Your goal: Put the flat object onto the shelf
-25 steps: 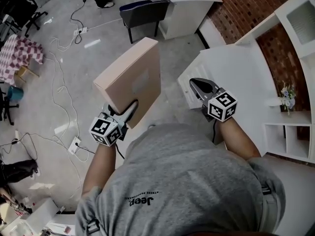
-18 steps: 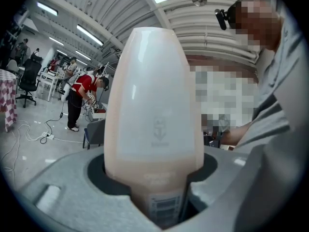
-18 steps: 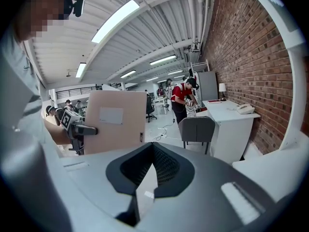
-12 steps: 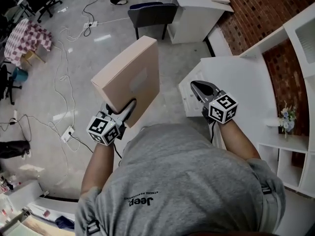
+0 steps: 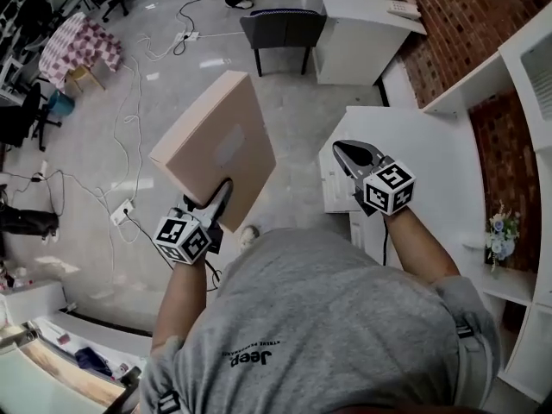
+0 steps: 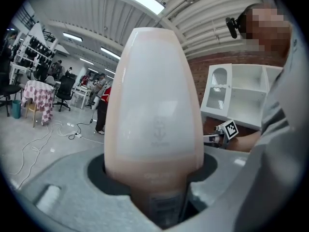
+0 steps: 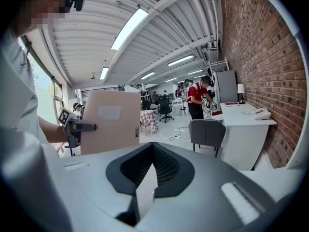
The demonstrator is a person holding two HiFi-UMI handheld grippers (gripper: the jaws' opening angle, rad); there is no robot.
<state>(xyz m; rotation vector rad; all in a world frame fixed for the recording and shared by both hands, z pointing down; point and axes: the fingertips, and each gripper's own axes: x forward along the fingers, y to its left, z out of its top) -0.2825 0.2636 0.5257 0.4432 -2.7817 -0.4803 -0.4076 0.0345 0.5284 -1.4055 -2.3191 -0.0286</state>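
The flat object is a thin tan cardboard box (image 5: 214,149) with a pale label, held up on edge over the floor. My left gripper (image 5: 217,197) is shut on its lower edge. In the left gripper view the box (image 6: 157,105) fills the middle and rises from between the jaws. My right gripper (image 5: 349,152) hangs empty over the white shelf unit's top (image 5: 423,158), its jaws together. From the right gripper view the box (image 7: 110,121) is at left with the left gripper (image 7: 77,126) clamped on it. White shelf compartments (image 6: 241,93) show behind.
A dark chair (image 5: 283,28) and a white desk (image 5: 362,15) stand ahead by the brick wall (image 5: 457,7). Cables (image 5: 129,102) trail over the grey floor. A checkered table (image 5: 73,41) is far left. A small flower vase (image 5: 498,231) sits on a lower shelf at right.
The box and left gripper have shifted a little left and lower in the head view as the view swings. The right gripper keeps its place over the white top.
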